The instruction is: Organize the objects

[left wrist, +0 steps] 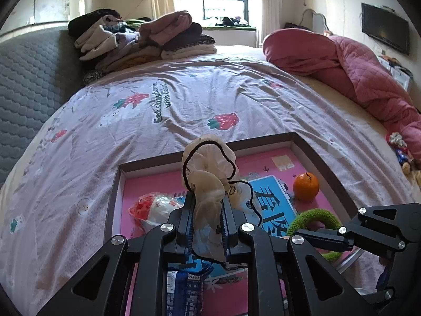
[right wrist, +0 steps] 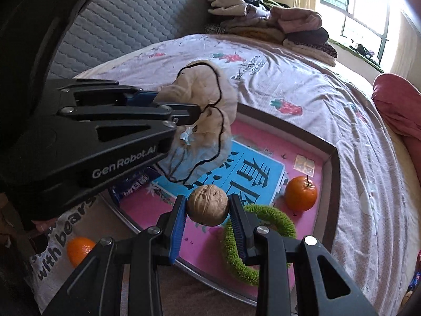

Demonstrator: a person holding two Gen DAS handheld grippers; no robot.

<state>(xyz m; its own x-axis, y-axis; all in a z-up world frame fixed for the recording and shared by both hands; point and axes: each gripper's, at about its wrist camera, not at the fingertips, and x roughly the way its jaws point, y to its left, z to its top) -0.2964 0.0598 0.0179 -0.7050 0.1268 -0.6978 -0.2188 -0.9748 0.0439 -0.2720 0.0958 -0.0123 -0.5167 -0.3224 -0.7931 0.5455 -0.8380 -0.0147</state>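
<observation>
My left gripper (left wrist: 208, 210) is shut on a crumpled beige cloth pouch (left wrist: 209, 166) with a black drawstring, held above the shallow pink-lined box (left wrist: 322, 158). It also shows in the right wrist view (right wrist: 184, 113), the pouch (right wrist: 208, 121) hanging from it. My right gripper (right wrist: 208, 210) is shut on a walnut (right wrist: 208, 205), above the box (right wrist: 330, 163). In the box lie an orange (left wrist: 305, 186) (right wrist: 301, 193), a green fuzzy ring (left wrist: 314, 220) (right wrist: 236, 239), a red-and-white packet (left wrist: 152, 209) and a blue snack packet (left wrist: 184, 289) (right wrist: 131, 187).
The box lies on a bed with a strawberry-print sheet (left wrist: 184, 105). A second orange (right wrist: 79, 250) lies on the sheet outside the box. Folded clothes (left wrist: 142, 42) are piled at the far end, a pink quilt (left wrist: 355, 71) on the right, a grey padded headboard (left wrist: 26, 92) on the left.
</observation>
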